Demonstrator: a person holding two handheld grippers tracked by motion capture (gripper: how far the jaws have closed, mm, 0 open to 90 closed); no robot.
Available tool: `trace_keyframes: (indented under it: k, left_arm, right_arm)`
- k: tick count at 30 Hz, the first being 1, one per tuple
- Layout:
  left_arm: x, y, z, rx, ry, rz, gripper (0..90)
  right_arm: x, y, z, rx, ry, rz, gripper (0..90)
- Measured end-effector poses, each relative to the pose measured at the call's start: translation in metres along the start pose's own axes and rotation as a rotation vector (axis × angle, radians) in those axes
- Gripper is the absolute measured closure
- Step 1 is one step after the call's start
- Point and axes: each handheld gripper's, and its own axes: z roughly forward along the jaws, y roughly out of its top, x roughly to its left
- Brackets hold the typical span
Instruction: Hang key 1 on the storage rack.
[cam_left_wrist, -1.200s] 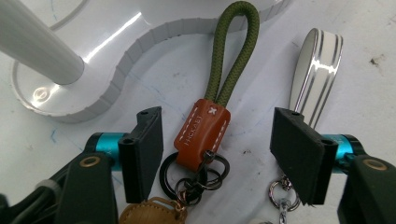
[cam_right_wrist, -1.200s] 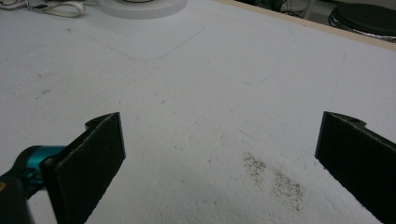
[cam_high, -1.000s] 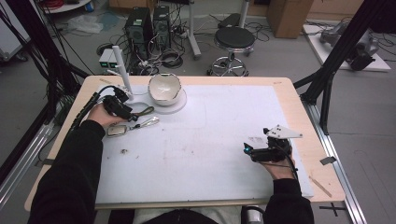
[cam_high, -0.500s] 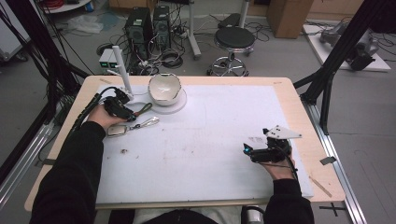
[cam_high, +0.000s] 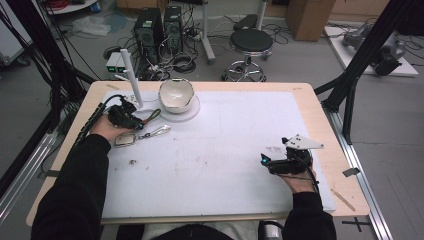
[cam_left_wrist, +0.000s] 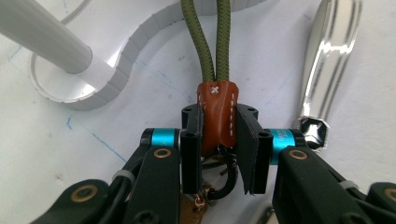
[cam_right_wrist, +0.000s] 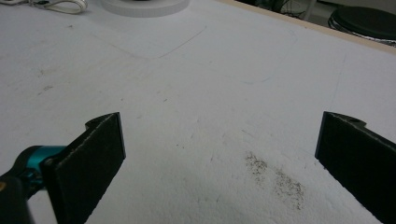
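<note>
On the white table (cam_high: 225, 165), brown leather tab (cam_left_wrist: 216, 114) sits pinched between the left gripper (cam_left_wrist: 218, 140) jaws.

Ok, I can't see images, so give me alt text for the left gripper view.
The left gripper is shut on a brown leather tab joined to a green cord loop. A shiny carabiner lies at right and a white post stands at upper left.

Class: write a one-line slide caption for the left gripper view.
Left gripper shut on keychain's brown leather tab.
</note>
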Motion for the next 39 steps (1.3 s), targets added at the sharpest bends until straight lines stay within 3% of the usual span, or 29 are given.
trace_keyframes:
  k: [4, 13, 23, 30, 39]
  left_arm:
    - [0.000, 0.000, -0.009, -0.022, -0.005, -0.018, 72.5]
    - [0.002, 0.000, -0.049, -0.128, 0.029, -0.033, 72.6]
    - [0.006, -0.006, -0.078, -0.215, 0.050, -0.048, 72.6]
    - [0.004, -0.006, -0.097, -0.265, 0.057, -0.041, 72.6]
    - [-0.001, 0.004, -0.124, -0.313, 0.078, 0.001, 72.6]
  right_arm:
    - [0.000, 0.000, 0.000, 0.000, -0.004, -0.004, 0.7]
    - [-0.001, 0.000, -0.003, -0.011, -0.007, -0.001, 0.7]
    - [-0.002, 0.000, -0.002, -0.011, -0.005, 0.002, 0.7]
    - [-0.001, 0.000, -0.002, -0.008, -0.004, -0.002, 0.7]
    - [0.000, 0.000, -0.002, -0.009, -0.004, -0.003, 0.7]
